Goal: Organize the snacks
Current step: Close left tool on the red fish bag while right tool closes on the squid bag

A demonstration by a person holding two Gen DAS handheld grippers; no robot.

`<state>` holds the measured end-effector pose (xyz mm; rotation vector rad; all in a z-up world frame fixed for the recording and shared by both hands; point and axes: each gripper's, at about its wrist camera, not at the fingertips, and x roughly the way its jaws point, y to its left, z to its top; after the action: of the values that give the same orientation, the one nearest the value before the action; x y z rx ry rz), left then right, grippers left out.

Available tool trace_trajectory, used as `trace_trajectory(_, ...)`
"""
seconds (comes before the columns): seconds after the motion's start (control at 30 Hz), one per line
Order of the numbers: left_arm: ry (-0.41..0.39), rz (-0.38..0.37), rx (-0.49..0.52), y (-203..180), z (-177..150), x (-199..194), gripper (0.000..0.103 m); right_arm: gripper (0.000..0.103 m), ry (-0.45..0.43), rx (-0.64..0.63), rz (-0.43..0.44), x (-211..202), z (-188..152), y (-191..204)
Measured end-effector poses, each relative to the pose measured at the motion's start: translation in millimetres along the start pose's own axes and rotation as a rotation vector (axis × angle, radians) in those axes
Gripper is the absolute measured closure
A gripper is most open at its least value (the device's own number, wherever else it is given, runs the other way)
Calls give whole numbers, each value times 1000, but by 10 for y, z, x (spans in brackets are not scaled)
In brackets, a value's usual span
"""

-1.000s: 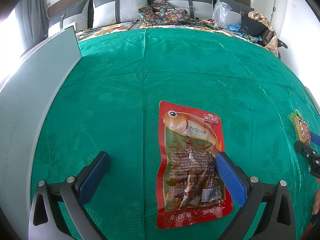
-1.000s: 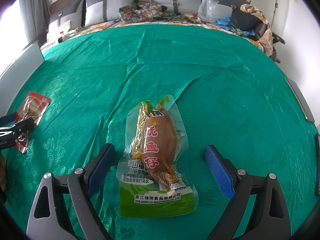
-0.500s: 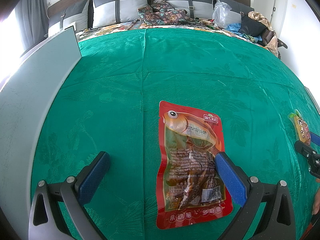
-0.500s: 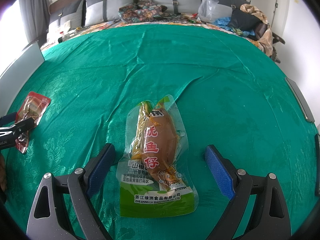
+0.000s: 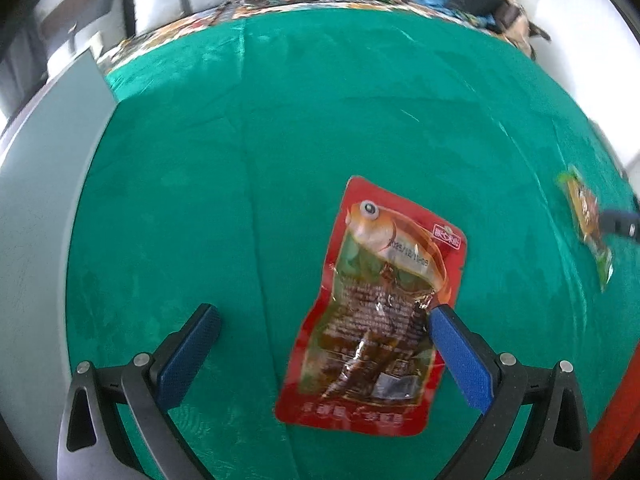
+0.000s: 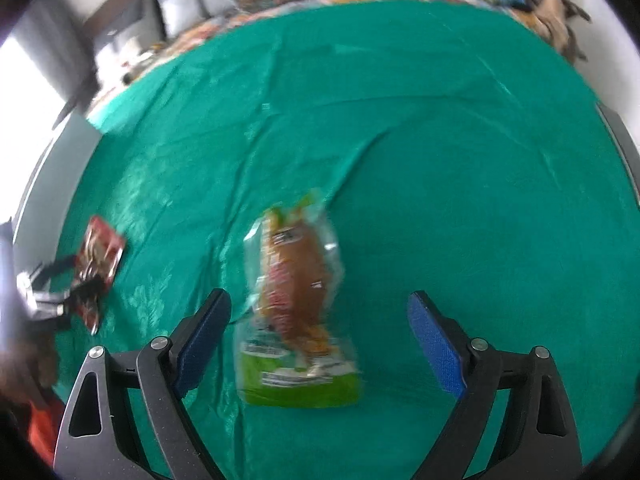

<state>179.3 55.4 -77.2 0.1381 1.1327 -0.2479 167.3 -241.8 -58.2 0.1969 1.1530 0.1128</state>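
1. Green patterned cloth (image 5: 320,120) covers the whole work surface, with a grey panel (image 5: 36,208) standing along its left edge and pillows and clutter beyond its far edge; I use the cloth as my landmark.
2. My left gripper (image 5: 324,320) hangs with its jaws spread wide and nothing between the pads. The red fish snack packet (image 5: 376,304) lies flat on the cloth, off toward the right finger, whose blue pad overlaps the packet's right edge. I judge that offset means I must shift right before closing.
3. My right gripper (image 6: 320,312) is likewise wide apart and empty. The clear-and-green fish snack pouch (image 6: 298,304) lies flat on the cloth between the fingers, nearer the left one. This view is blurred, so I cannot read the print.
4. Both packets lie lengthwise along the fingers, which I take as convenient for pinching across their short width.
5. Neither snack is picked up yet; thin flat film on soft cloth may slip or bunch the fabric.
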Motion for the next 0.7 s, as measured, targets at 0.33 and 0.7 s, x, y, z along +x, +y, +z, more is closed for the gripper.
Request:
trace_trajectory(0.33,-59,-66,4,-21,-132,-273,59,42,53,-169,-153,232,-12,471)
trace_trajectory(0.7,-95,-218,-173,238,-416,-466,101,45,24,-72,30,-181,-76,385)
